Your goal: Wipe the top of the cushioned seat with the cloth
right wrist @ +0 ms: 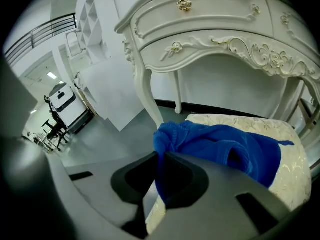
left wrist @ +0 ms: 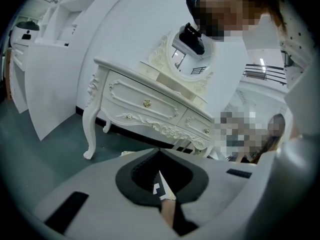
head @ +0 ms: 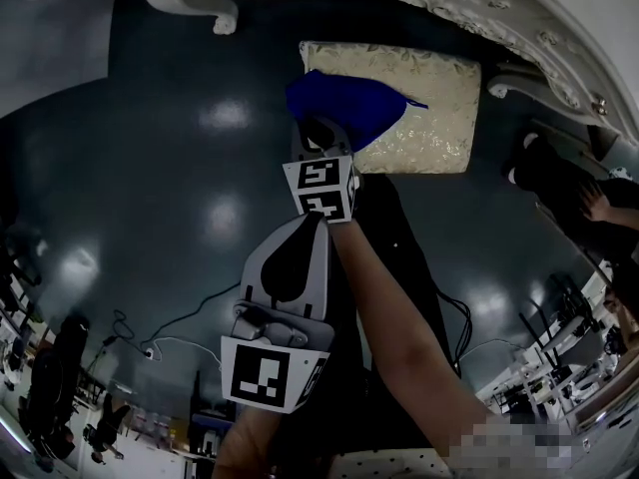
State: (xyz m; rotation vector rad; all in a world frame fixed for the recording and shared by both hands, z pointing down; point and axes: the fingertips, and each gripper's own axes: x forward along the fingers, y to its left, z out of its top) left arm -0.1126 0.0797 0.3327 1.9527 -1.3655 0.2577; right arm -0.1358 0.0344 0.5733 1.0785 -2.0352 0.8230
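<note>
A cream floral cushioned seat [head: 431, 118] stands in front of the dressing table, and a blue cloth [head: 351, 103] lies bunched over its near left part. My right gripper [head: 318, 136] is at the seat's left front corner, shut on a fold of the cloth. In the right gripper view the blue cloth [right wrist: 220, 144] spreads from the right gripper [right wrist: 161, 155] across the seat [right wrist: 295, 164]. My left gripper [head: 317, 220] hangs lower and behind the right one, off the seat, jaws together with nothing in them. In its own view the left gripper [left wrist: 160, 152] points at the dressing table.
A white carved dressing table [head: 469, 8] rises right behind the seat, one leg [right wrist: 150, 94] close to the cloth's left. Dark glossy floor [head: 180, 168] surrounds the seat. A person [head: 574, 188] sits at the right. Cables [head: 170, 337] trail on the floor lower left.
</note>
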